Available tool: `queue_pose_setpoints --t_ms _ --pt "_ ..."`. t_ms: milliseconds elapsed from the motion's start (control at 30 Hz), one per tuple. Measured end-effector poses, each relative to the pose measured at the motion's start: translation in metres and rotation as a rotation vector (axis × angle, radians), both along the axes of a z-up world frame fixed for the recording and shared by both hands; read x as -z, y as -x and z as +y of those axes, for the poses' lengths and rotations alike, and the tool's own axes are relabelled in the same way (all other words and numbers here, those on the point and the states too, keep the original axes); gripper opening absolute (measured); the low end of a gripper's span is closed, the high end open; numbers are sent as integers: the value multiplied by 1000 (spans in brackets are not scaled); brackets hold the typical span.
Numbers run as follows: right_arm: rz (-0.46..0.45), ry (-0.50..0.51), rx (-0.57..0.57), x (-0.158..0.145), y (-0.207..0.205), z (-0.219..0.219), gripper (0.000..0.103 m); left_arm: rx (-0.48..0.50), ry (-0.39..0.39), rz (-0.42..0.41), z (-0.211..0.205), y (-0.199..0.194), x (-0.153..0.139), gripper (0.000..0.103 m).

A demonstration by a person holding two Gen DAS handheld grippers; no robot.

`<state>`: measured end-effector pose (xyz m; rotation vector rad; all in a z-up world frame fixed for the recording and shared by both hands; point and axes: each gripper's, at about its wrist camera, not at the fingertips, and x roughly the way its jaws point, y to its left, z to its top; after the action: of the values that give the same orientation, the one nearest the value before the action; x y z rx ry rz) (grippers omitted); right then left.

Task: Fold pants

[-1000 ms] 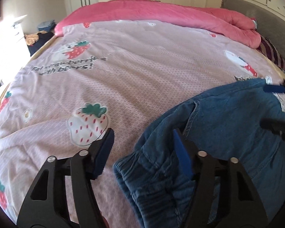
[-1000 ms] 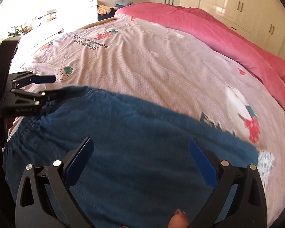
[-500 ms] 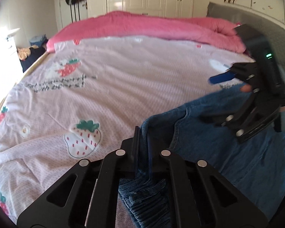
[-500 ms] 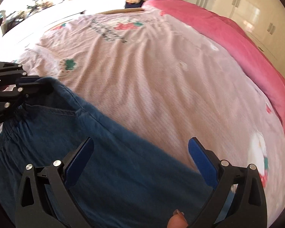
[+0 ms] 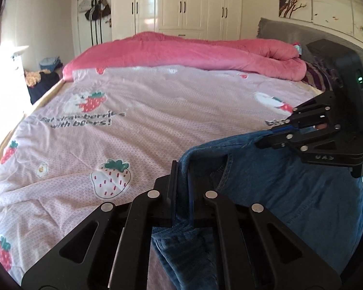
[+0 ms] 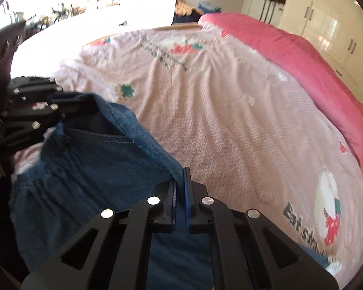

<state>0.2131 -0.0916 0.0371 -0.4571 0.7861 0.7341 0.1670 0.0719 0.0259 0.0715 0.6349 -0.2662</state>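
The blue denim pants lie on the pink strawberry-print bedcover at the near right of the bed. My left gripper is shut on the waistband corner of the pants and holds it raised. My right gripper is shut on the pants' far edge further along. In the left wrist view the right gripper shows at the right, clamped on the denim edge. In the right wrist view the left gripper shows at the left, gripping the waistband.
A rolled bright pink duvet lies across the far side of the bed. White wardrobes stand behind it. A grey headboard is at the right. Clothes lie on the floor at the left.
Both grippers went from open to shut: the left closed on the waistband half a second ago, the right just now on the denim edge. The held edge has lifted off the bedcover.
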Motion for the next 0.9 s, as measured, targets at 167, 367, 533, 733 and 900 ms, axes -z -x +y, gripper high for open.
queue_pose_setpoints --t_ms 167,367,533,733,900 --pt "-38 -59 5 -18 50 -17 4 28 -13 -61 -9 35 -17 2" --pt "-34 -118 -26 -19 122 -33 4 42 0 -84 -16 94 -24 2" --pt "13 -142 -48 -4 174 -36 4 52 0 -48 -19 142 -13 2" --pt "85 -124 -52 29 214 -31 4 50 -40 68 -23 169 12 4" --pt "138 -157 -37 41 230 -25 6 25 -31 92 -20 183 11 4"
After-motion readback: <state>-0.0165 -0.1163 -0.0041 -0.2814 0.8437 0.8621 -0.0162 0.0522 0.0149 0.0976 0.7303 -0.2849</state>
